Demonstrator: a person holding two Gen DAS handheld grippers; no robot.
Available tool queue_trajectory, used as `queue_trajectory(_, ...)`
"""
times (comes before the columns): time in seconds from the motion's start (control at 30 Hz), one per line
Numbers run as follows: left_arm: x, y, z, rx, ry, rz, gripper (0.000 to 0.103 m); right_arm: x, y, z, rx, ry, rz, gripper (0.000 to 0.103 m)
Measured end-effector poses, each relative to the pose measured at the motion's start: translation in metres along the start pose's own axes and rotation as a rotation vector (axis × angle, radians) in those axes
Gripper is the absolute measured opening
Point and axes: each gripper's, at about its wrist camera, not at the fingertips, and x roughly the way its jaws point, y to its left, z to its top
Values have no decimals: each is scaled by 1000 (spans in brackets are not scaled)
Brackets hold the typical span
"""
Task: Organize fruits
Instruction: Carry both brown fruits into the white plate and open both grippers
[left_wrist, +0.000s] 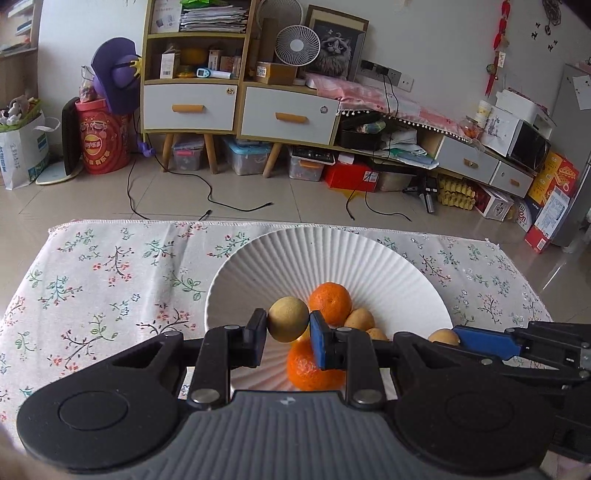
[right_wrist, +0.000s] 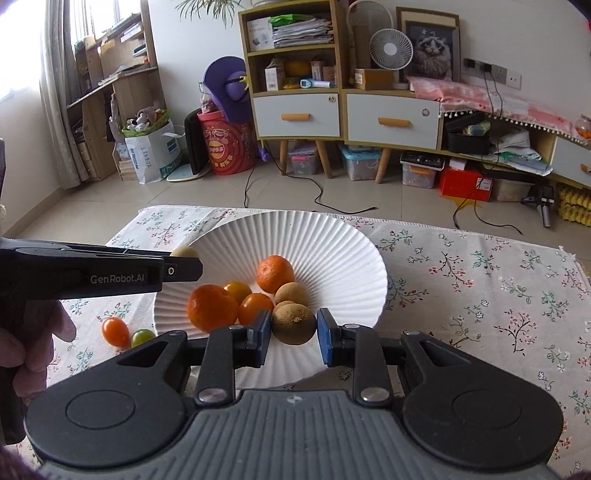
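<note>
Two roundish longans (left_wrist: 288, 319) (right_wrist: 294, 324), axis unclear

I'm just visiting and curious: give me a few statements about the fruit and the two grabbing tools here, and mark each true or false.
1. The left gripper is shut on a tan round fruit. True.
2. The white ribbed plate holds nothing. False: it holds two oranges, one of them at, plus several smaller fruits.
3. The right gripper is shut on a brown round fruit. True.
4. Every fruit is on the plate or in a gripper. False: an orange cherry tomato and a green cherry tomato lie on the floral tablecloth.
5. The tablecloth is plain blue. False: it is pale with a flower print.
</note>
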Motion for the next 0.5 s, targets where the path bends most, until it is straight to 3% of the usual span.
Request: queue_trajectory(0.5,33,-5,6,-73,38,20,14,17,-13,-4,-4,15,11,24)
